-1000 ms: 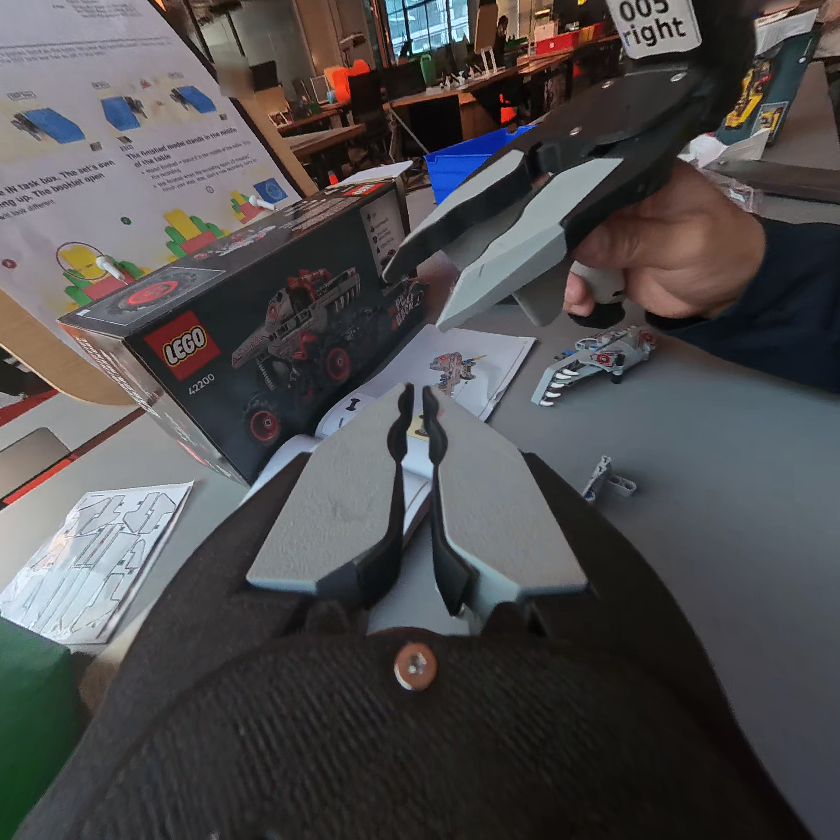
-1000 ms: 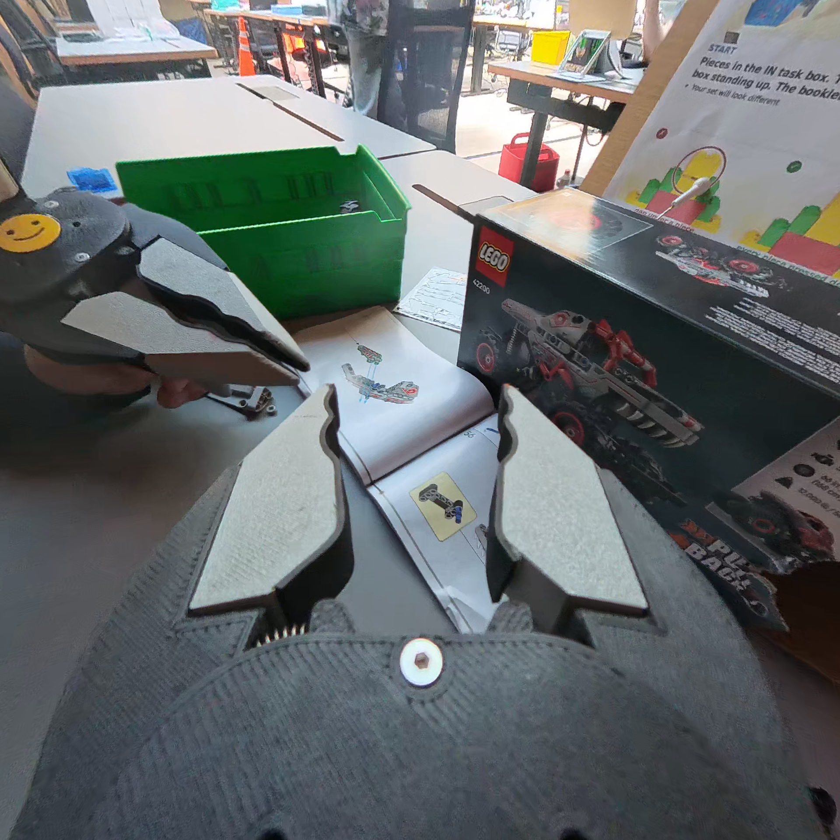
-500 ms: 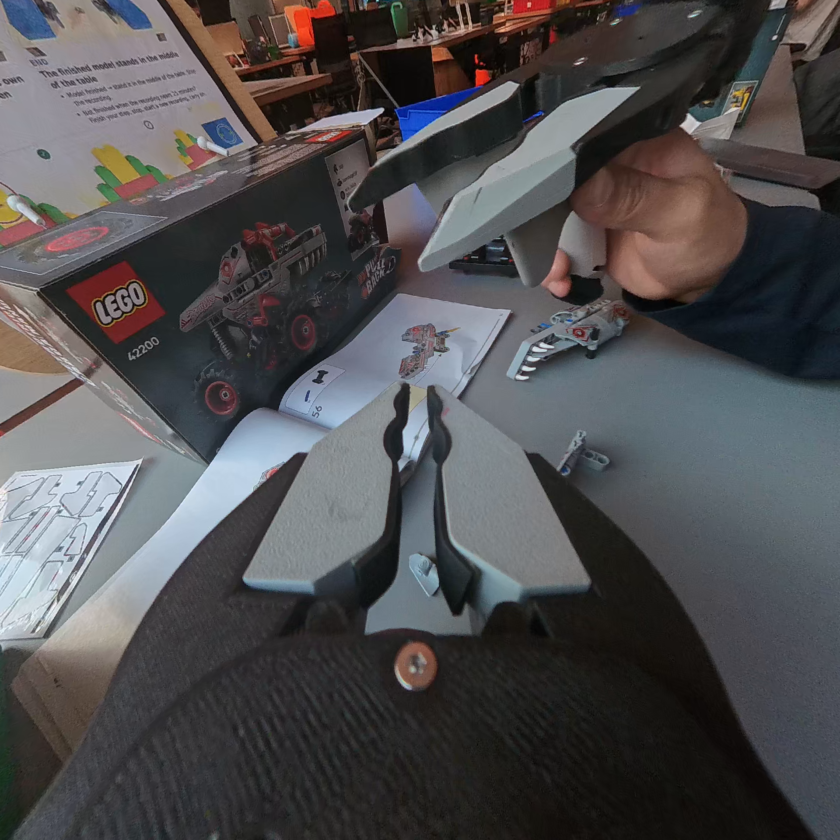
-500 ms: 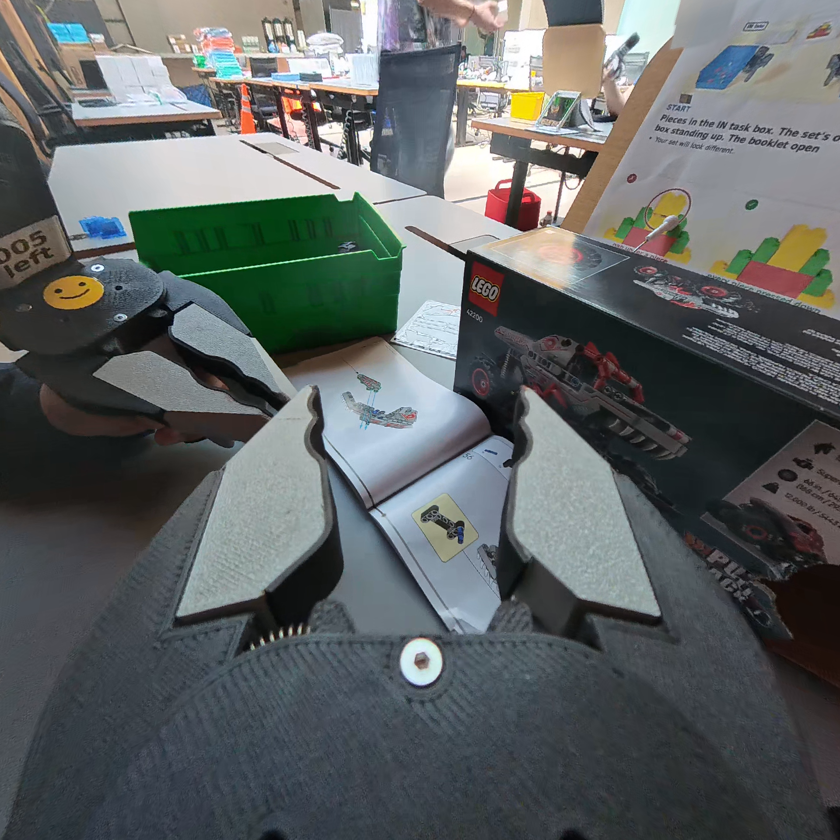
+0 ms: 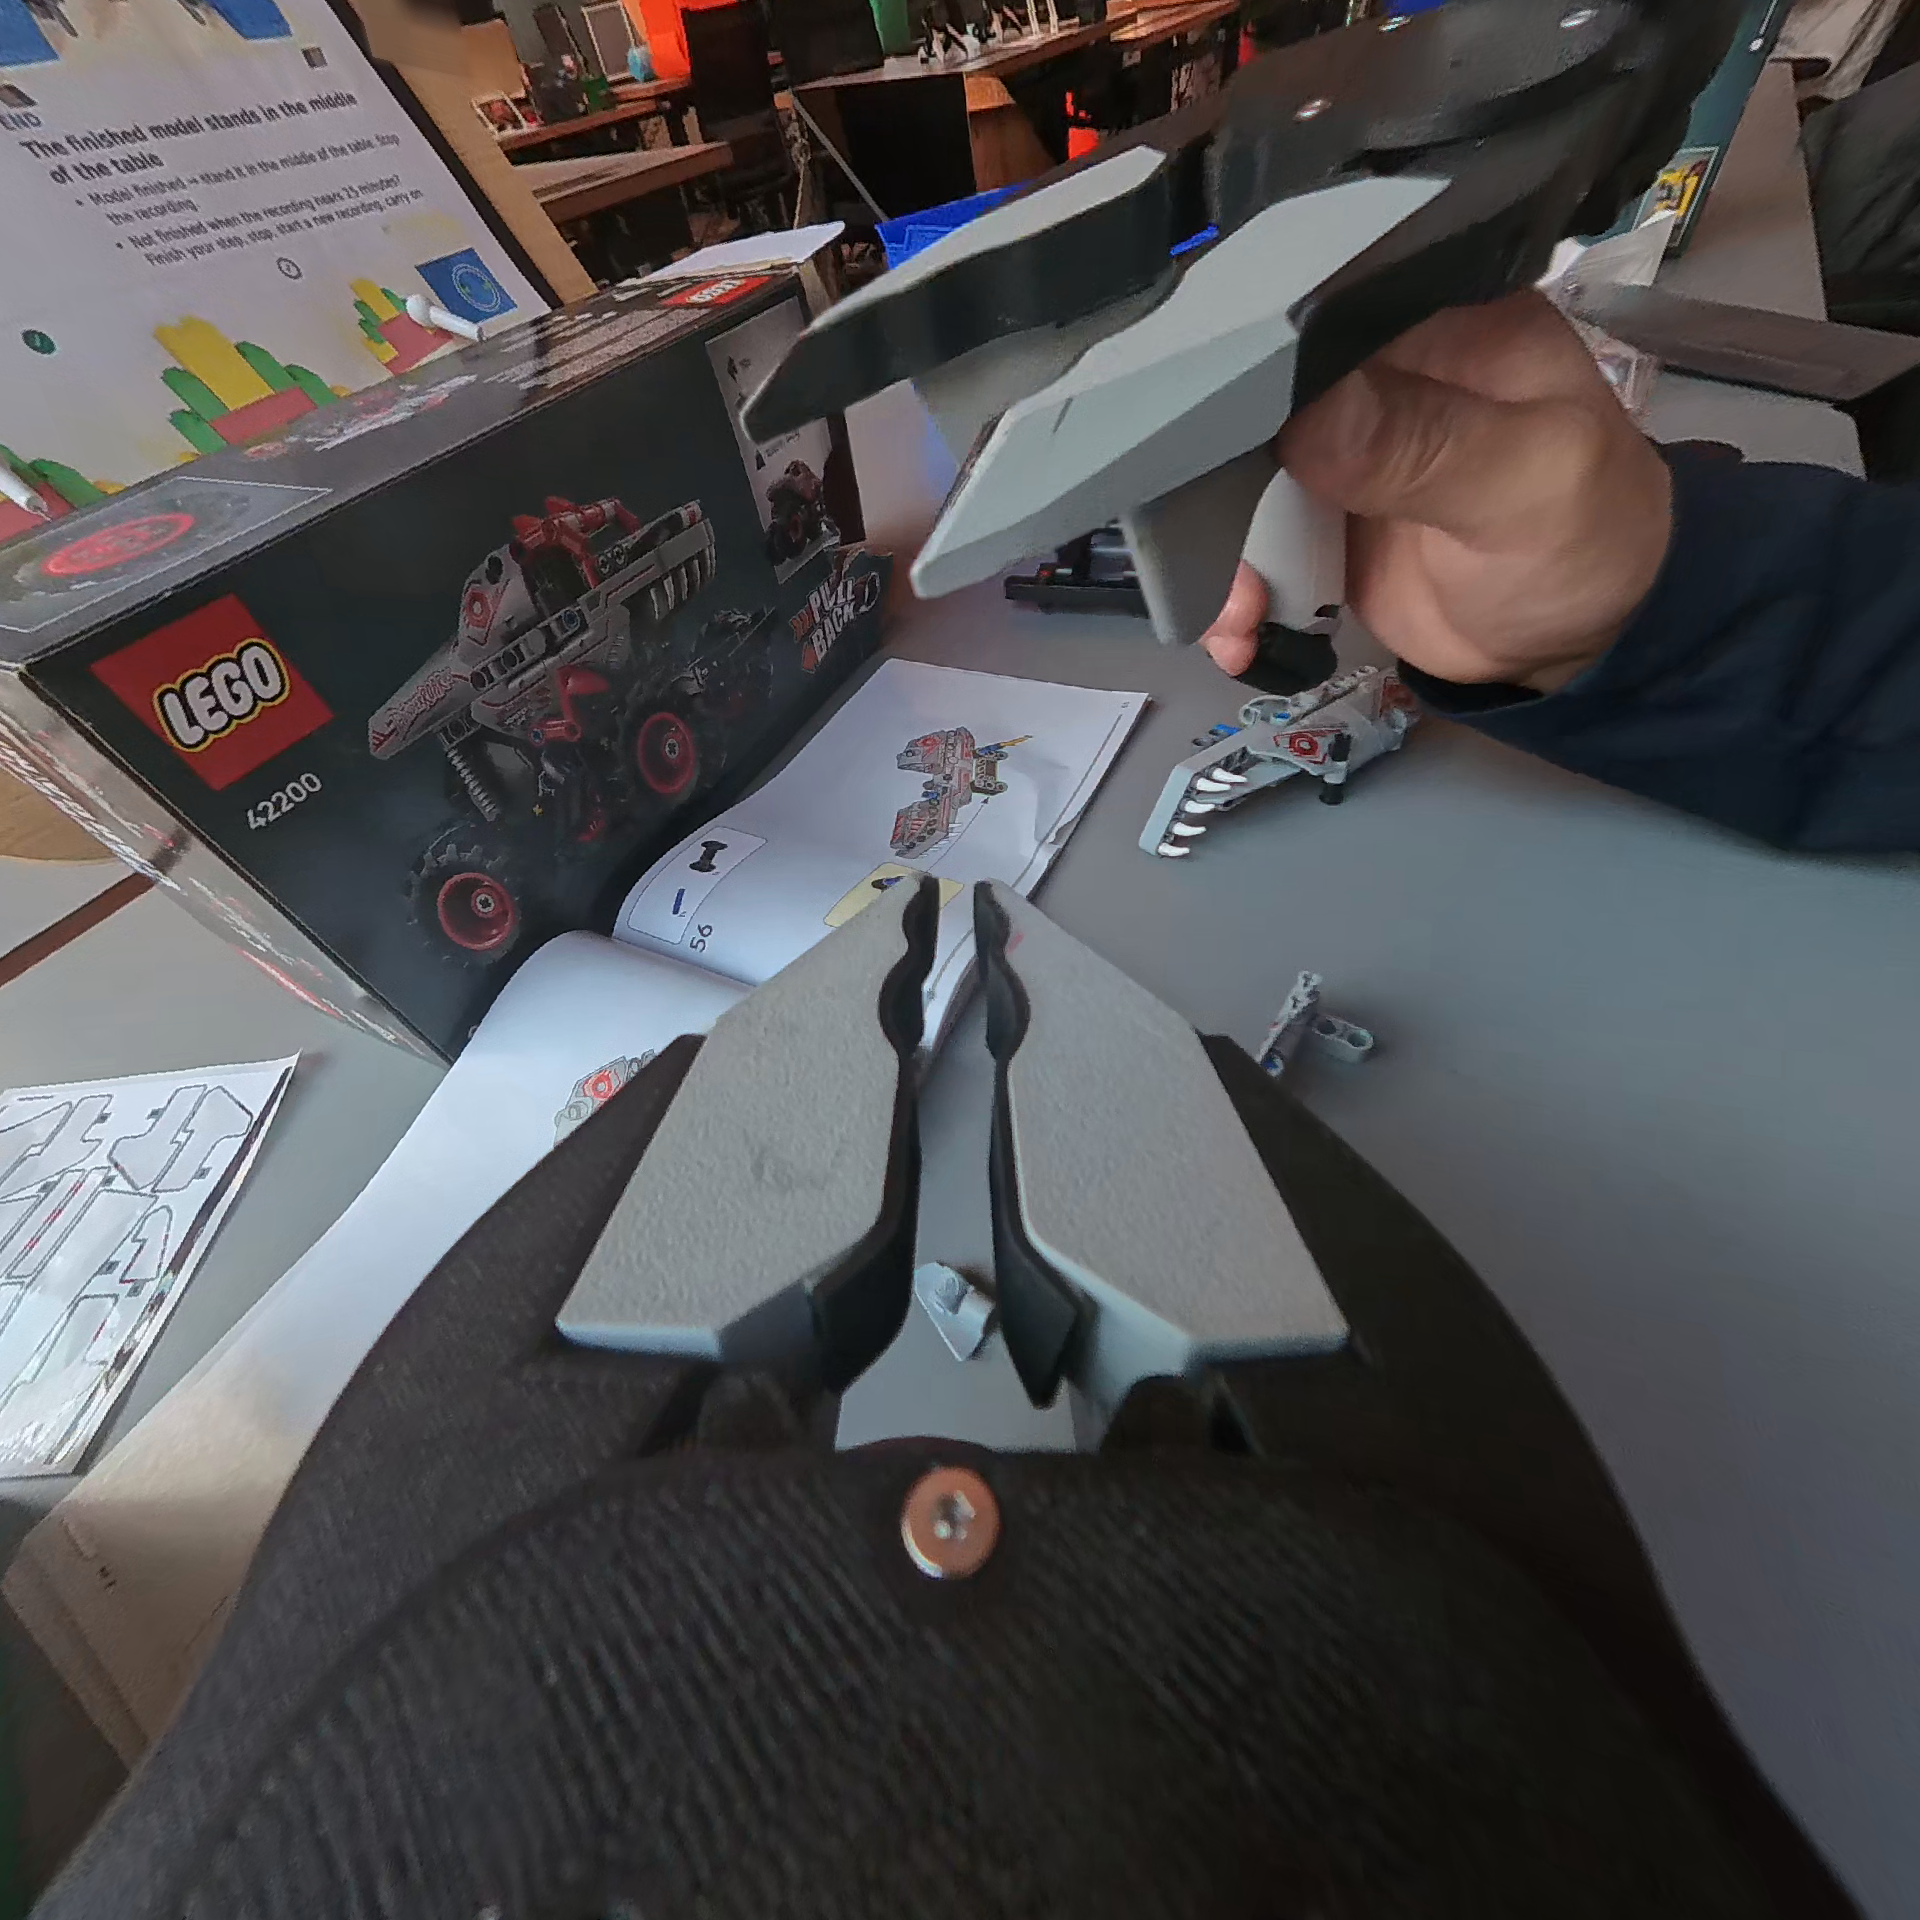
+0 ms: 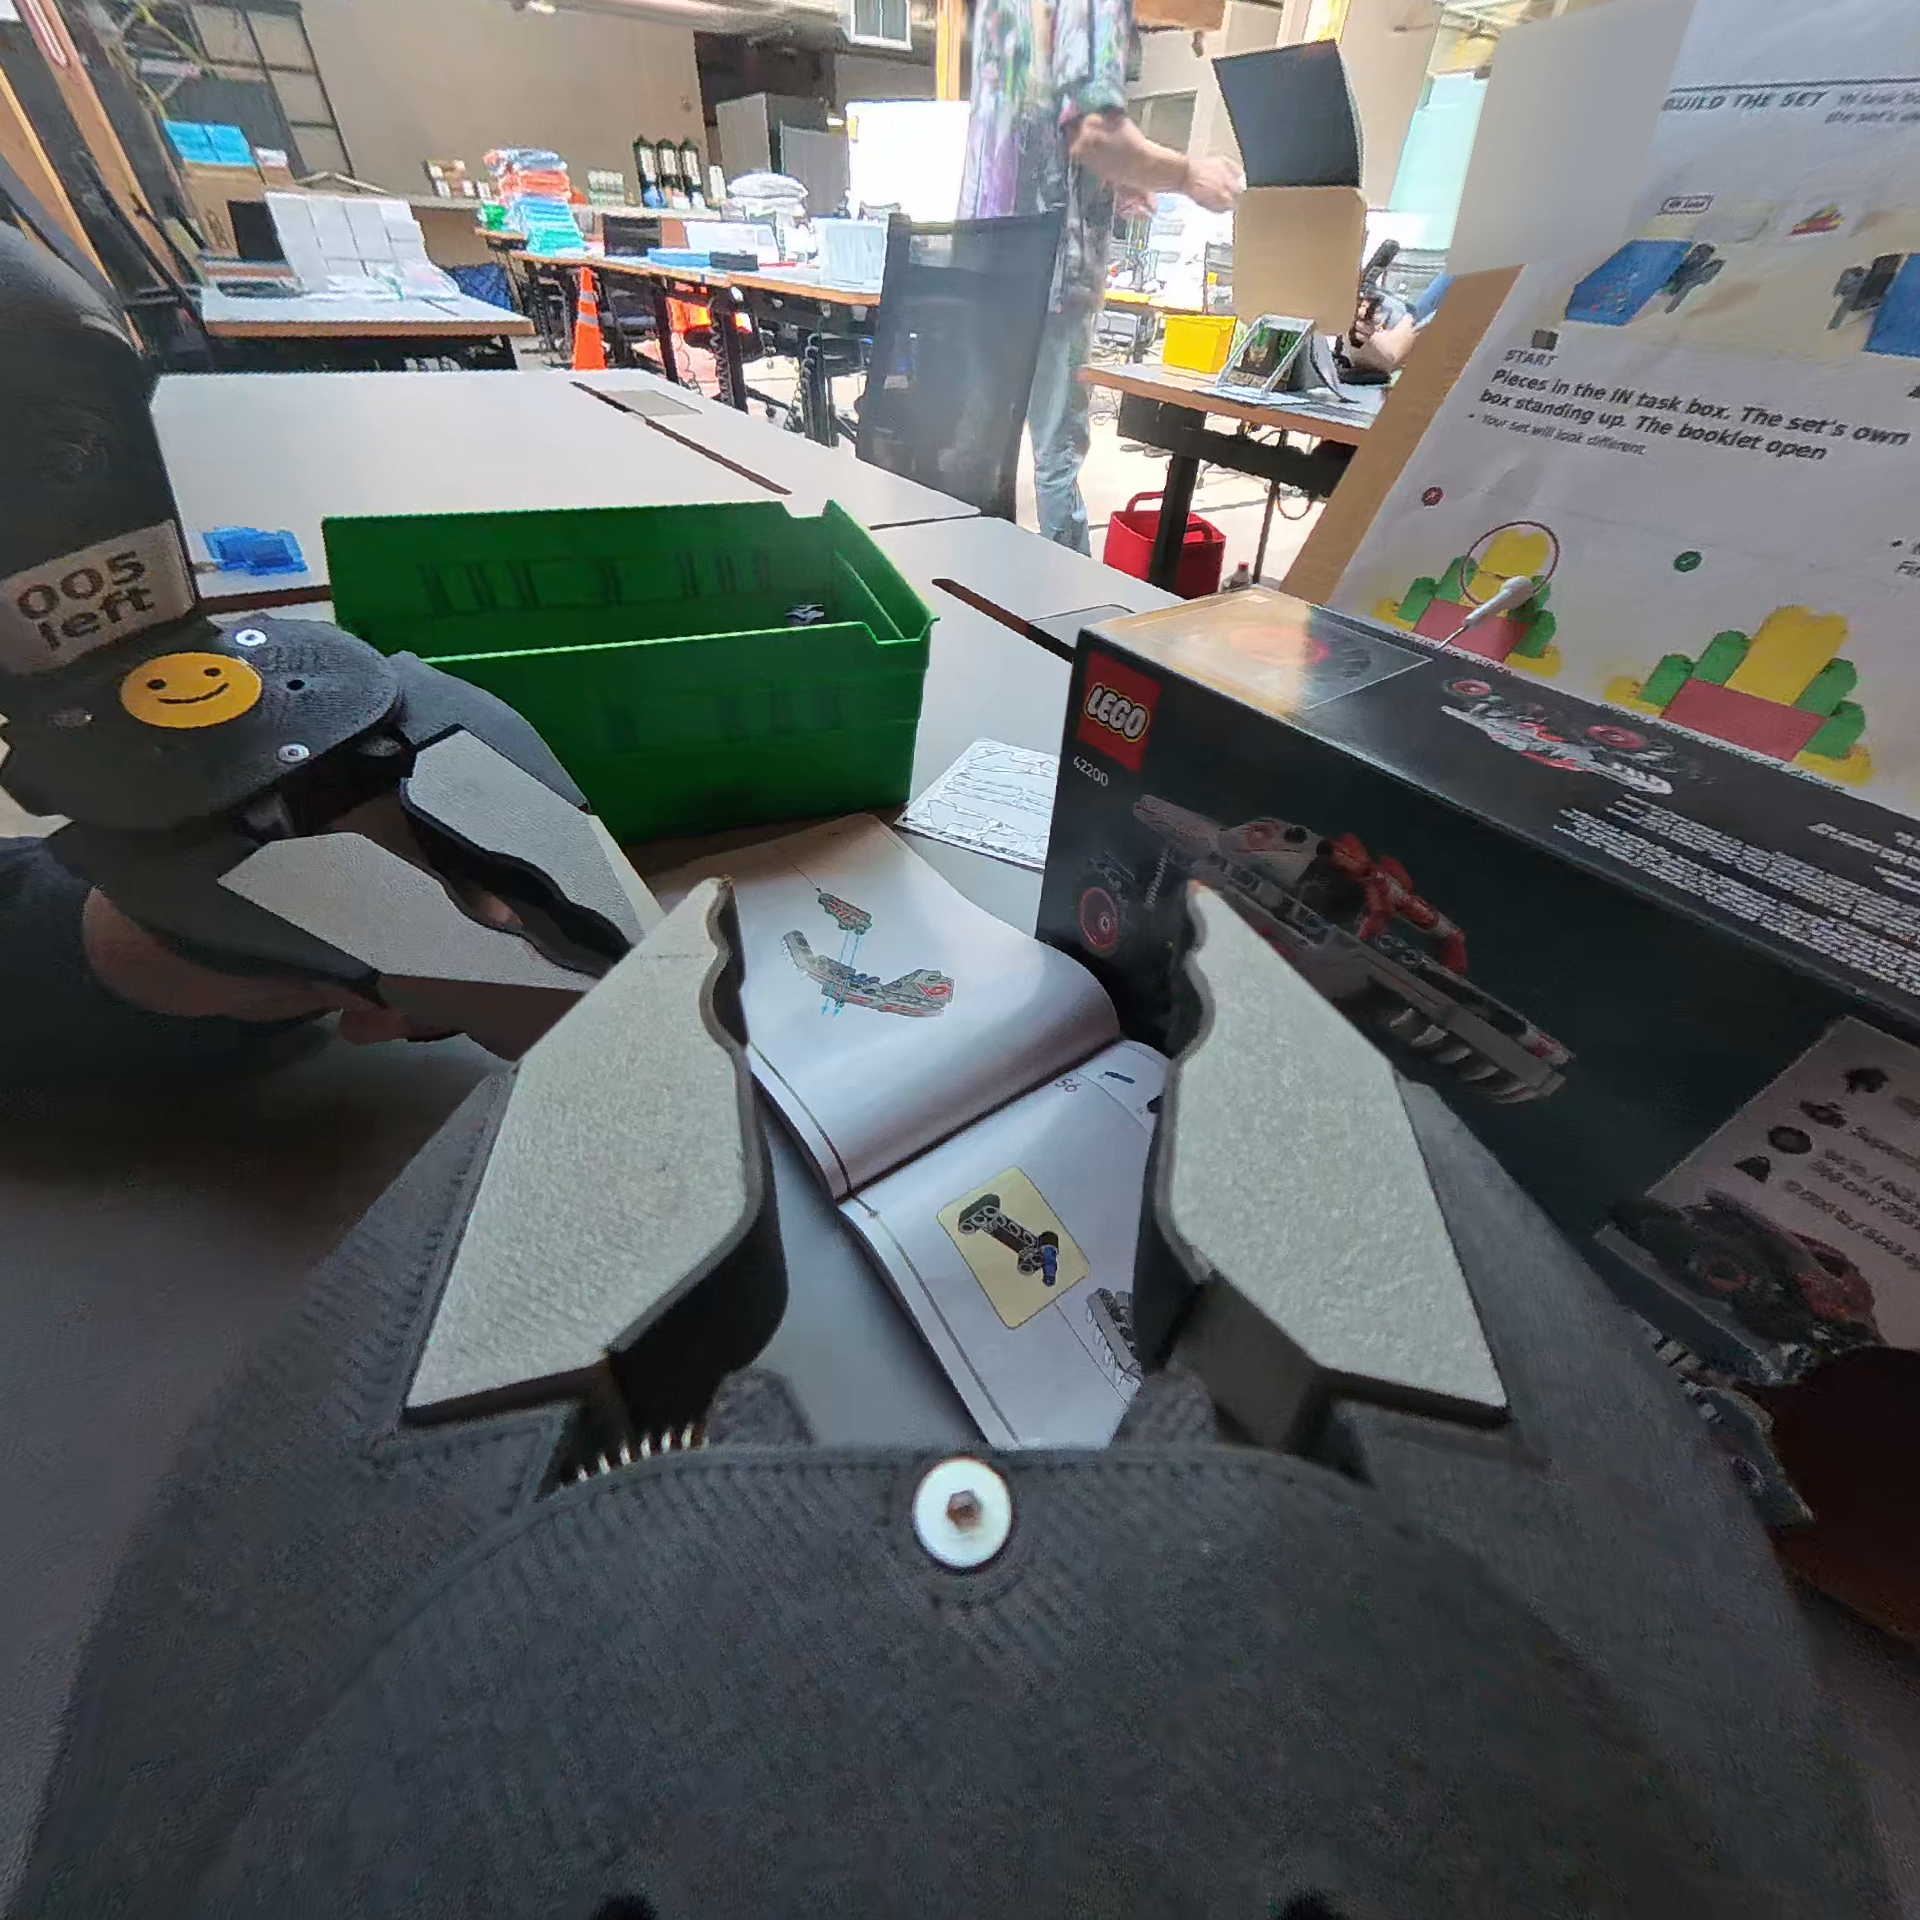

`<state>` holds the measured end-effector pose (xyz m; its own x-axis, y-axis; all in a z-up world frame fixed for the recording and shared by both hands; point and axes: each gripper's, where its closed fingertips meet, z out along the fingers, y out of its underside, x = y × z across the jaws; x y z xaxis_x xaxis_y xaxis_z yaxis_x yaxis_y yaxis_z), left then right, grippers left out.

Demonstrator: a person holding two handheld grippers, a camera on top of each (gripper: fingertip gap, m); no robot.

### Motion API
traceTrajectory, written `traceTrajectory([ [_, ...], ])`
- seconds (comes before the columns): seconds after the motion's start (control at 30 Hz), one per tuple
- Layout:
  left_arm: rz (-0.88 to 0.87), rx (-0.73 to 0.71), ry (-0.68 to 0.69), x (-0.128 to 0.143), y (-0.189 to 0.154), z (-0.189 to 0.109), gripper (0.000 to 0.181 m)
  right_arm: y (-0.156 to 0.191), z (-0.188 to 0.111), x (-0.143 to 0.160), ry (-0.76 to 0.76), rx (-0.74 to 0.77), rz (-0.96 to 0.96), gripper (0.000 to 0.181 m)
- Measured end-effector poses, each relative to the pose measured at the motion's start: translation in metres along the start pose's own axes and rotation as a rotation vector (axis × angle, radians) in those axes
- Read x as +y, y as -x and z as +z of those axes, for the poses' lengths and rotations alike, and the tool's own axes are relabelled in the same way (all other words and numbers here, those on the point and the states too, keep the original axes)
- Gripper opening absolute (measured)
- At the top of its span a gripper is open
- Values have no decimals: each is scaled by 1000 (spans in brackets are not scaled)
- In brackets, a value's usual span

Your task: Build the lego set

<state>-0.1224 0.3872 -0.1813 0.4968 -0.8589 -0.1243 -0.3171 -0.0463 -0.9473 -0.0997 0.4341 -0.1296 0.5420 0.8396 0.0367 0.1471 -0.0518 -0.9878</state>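
My left gripper (image 5: 951, 894) is shut to a thin gap, with nothing at its tips, low over the open instruction booklet (image 5: 914, 769). A small grey piece (image 5: 951, 1314) shows in the gap near the finger bases; I cannot tell whether it is pinched or lying on the table. My right gripper (image 6: 961, 935) is open and empty above the booklet (image 6: 935, 1039); it also shows raised in the left wrist view (image 5: 842, 499). A grey toothed sub-assembly (image 5: 1278, 758) lies on the table under the right hand. Another small grey piece (image 5: 1309, 1029) lies to the right of my left fingers.
The black Lego box (image 5: 416, 644) stands behind the booklet, with a poster board (image 5: 208, 208) behind it. A green bin (image 6: 644, 665) stands at the far left, a sticker sheet (image 6: 987, 800) beside it. A black part (image 5: 1070, 582) lies behind the right gripper. A person (image 6: 1049, 260) stands far off. The small grey piece (image 5: 951, 1314) is closer to my left gripper, around 10 centimeters from its tips; the right tips are 15 centimeters off.
The left gripper has drawn back and swung a little right, and the small grey piece came into view between its finger bases. The right gripper has risen and stayed open.
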Motion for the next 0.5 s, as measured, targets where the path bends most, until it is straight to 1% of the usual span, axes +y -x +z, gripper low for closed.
traceTrajectory([
  [0.07, 13, -2, -3, -1, -1, 0, 3, 2, 2, 3, 19, -7, -1, 77],
  [0.1, 19, -5, -3, -1, -1, 0, 4, 4, 2, 5, 28, -14, -4, 72],
  [0.13, 22, -7, 0, -1, -1, 0, 3, 5, 2, 7, 42, -19, -13, 65],
  [0.23, 15, -6, 0, -1, -1, 0, 3, 7, 4, 19, 115, -20, -49, 36],
  [0.27, 13, -5, 1, -1, -1, 0, 3, 7, 5, 21, 131, -9, -61, 34],
  [0.33, 15, -7, 1, -1, 0, 0, 3, 6, 7, 23, 143, 10, -88, 37],
  [0.5, 19, -7, 9, 1, -1, 1, 3, 8, 9, 25, 158, 21, -116, 36],
])
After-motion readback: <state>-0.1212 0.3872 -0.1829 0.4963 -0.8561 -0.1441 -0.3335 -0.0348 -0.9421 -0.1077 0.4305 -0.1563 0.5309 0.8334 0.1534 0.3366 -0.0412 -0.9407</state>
